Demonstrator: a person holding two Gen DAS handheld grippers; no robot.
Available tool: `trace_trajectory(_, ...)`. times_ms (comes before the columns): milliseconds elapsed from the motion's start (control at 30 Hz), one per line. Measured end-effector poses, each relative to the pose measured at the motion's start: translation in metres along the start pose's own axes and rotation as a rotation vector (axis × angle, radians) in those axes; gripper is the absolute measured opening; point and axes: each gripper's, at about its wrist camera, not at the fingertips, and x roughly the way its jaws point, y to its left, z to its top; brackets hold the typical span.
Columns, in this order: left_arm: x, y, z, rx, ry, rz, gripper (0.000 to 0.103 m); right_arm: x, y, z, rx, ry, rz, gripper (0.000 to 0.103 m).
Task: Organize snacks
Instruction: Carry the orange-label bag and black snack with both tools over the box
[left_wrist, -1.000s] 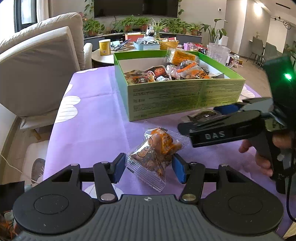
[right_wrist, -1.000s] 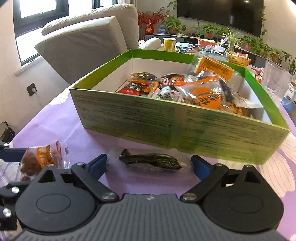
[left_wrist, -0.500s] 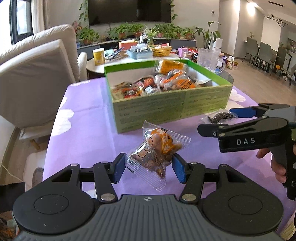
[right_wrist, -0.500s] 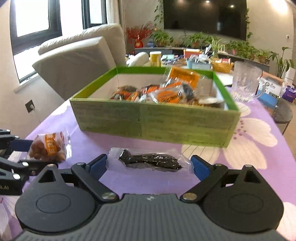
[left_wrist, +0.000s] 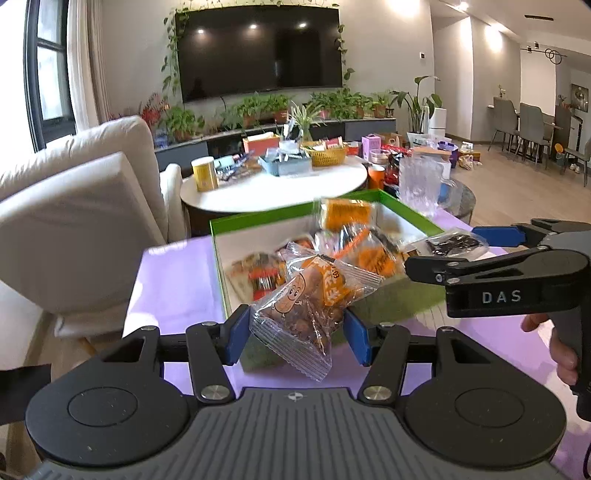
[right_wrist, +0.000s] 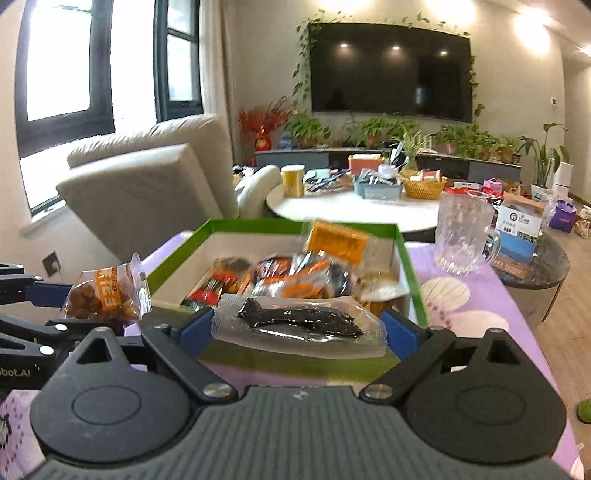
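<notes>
My left gripper is shut on an orange snack packet with brown balls inside, held in the air just before the green box. My right gripper is shut on a clear packet with a dark snack, also lifted, over the box's near wall. The box holds several orange and red packets. In the left wrist view the right gripper shows at the right with the dark packet. In the right wrist view the orange packet hangs at the left.
The box sits on a purple flowered tablecloth. A clear glass mug stands beyond the box's right corner. A beige armchair is at the left. A round white table with clutter lies behind the box.
Both grippers have risen off the tablecloth with their packets and moved toward the box; the packets now hang at the height of the box's rim.
</notes>
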Motion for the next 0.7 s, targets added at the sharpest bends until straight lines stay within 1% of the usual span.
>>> trace_trajectory(167,0.016,0.0,0.017,-0.003,-0.02,0.011,0.052,0.008,-0.007,0.014,0.004,-0.039,-0.012,0.061)
trace_trajectory(300,0.027,0.0,0.024,0.012,-0.024,0.019,0.052,0.014,-0.013,0.019,0.016,-0.055,-0.015,0.061)
trace_trajectory(700,0.064,0.003,0.034,0.023,0.0,0.023,0.052,0.04,-0.026,0.023,0.062,-0.046,-0.012,0.061)
